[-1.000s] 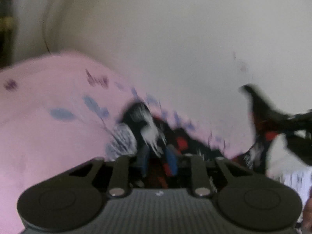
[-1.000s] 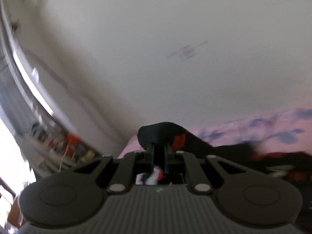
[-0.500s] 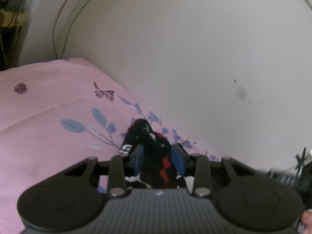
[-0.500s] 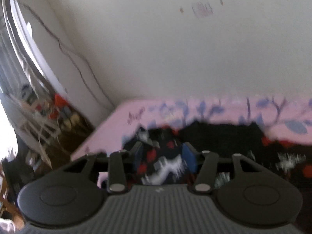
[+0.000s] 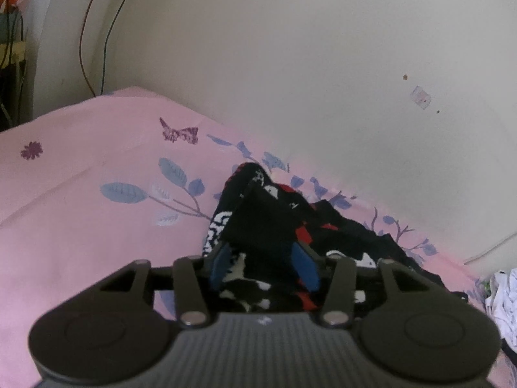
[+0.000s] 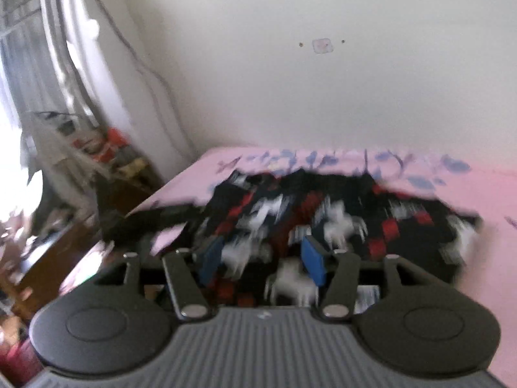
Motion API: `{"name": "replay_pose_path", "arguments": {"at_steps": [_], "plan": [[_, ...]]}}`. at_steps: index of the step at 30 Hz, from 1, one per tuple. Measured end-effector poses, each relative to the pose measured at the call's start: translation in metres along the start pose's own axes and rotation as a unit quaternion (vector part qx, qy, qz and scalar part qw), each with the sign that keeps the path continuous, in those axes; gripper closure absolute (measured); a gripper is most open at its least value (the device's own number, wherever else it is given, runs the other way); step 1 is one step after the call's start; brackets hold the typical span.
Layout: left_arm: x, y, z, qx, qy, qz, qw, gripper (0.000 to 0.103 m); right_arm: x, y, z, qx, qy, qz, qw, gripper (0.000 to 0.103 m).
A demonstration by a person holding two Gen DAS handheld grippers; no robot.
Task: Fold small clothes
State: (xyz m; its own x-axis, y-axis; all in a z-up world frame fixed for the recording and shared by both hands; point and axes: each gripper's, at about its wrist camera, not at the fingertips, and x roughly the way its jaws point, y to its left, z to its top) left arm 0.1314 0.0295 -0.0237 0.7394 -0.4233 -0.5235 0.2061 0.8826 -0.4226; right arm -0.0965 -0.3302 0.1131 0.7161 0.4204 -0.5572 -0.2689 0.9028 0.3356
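Clothes (image 5: 258,223), black with red and white marks, lie bunched on our pink sheet (image 5: 80,226) close to the wall (image 5: 290,64). Our left tongs (image 5: 263,263) are opening, with a fold of the cloth standing up between the blue pads (image 5: 305,266). Our right tongs (image 6: 261,260) hang partly open over the cloth. That view is blurry, so we cannot tell if they touch it.

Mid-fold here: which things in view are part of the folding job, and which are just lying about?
Part of the job:
- black patterned garment, on the pink bedsheet
- left gripper, opening, cloth between its fingers
- right gripper, over the garment

Lying about:
- white crumpled cloth
- wall cables
- clutter beside the bed
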Motion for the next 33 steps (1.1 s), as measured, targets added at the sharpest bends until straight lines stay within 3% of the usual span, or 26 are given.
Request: {"name": "replay_pose_path", "arguments": {"at_steps": [3, 6, 9, 12, 16, 23, 28, 30, 31, 32, 33], "plan": [[-0.017, -0.009, 0.004, 0.013, -0.001, -0.001, 0.9999, 0.058, -0.058, -0.005, -0.043, -0.004, 0.02, -0.009, 1.0, 0.055], [-0.061, -0.021, 0.006, 0.031, -0.016, -0.028, 0.999, 0.058, -0.095, -0.011, -0.09, 0.024, 0.04, -0.01, 0.999, 0.055], [-0.115, -0.022, -0.001, 0.066, -0.027, -0.044, 0.9965, 0.053, -0.102, -0.011, -0.126, 0.051, 0.054, 0.011, 0.997, 0.052], [-0.164, -0.013, -0.023, 0.102, -0.012, -0.034, 0.9941, 0.053, -0.096, -0.004, -0.149, 0.058, 0.069, 0.043, 0.995, 0.069], [-0.214, 0.008, -0.064, 0.13, 0.031, 0.013, 0.991, 0.053, -0.089, 0.007, -0.166, 0.036, 0.099, 0.071, 0.992, 0.071], [-0.256, 0.052, -0.118, 0.083, 0.076, 0.082, 0.9903, 0.053, -0.088, 0.004, -0.184, 0.05, 0.13, 0.096, 0.986, 0.067], [-0.259, 0.068, -0.13, 0.048, 0.093, 0.078, 0.9914, 0.053, -0.083, 0.006, -0.19, 0.065, 0.141, 0.115, 0.981, 0.063], [-0.26, 0.067, -0.133, 0.049, 0.095, 0.079, 0.9911, 0.058, -0.077, 0.008, -0.189, 0.069, 0.141, 0.124, 0.98, 0.062], [-0.258, 0.065, -0.133, 0.052, 0.096, 0.083, 0.9906, 0.072, -0.074, 0.01, -0.189, 0.07, 0.142, 0.13, 0.979, 0.062], [-0.257, 0.065, -0.133, 0.056, 0.1, 0.082, 0.9901, 0.094, -0.07, 0.013, -0.188, 0.068, 0.142, 0.136, 0.978, 0.063], [-0.256, 0.065, -0.133, 0.055, 0.109, 0.075, 0.9897, 0.096, -0.066, 0.017, -0.188, 0.062, 0.143, 0.14, 0.978, 0.068]]}}
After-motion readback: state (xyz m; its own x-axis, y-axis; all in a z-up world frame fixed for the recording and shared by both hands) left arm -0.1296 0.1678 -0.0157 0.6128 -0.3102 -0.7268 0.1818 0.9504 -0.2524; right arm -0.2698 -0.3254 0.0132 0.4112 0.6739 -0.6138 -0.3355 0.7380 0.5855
